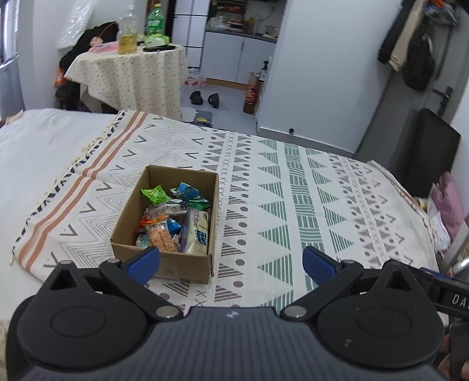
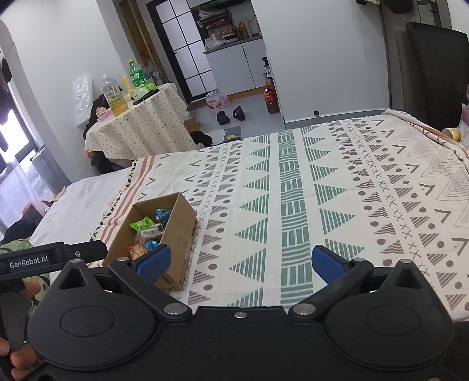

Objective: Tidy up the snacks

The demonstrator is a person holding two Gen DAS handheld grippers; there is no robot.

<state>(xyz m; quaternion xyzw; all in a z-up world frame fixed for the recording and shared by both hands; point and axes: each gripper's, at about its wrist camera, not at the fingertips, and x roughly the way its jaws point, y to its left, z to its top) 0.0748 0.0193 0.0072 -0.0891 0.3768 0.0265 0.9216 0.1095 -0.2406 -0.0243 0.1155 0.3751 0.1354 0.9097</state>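
Observation:
A brown cardboard box (image 1: 176, 265) sits on the patterned blanket (image 1: 293, 187), filled with several wrapped snacks (image 1: 173, 217) in green, blue, orange and white packets. My left gripper (image 1: 231, 263) hovers just in front of the box, open and empty, its left blue pad (image 1: 143, 262) overlapping the box's near wall. In the right wrist view the same box (image 2: 178, 231) lies to the left with snacks (image 2: 146, 231) inside. My right gripper (image 2: 240, 262) is open and empty over the blanket (image 2: 322, 190), to the right of the box.
A round table (image 1: 132, 76) with a dotted cloth, bottles (image 1: 155, 20) and packets stands beyond the bed. Shoes (image 1: 205, 98) lie on the grey floor. A dark chair (image 1: 431, 149) and pink bag (image 1: 445, 202) stand at the bed's right edge. White sheet (image 1: 38, 152) lies left.

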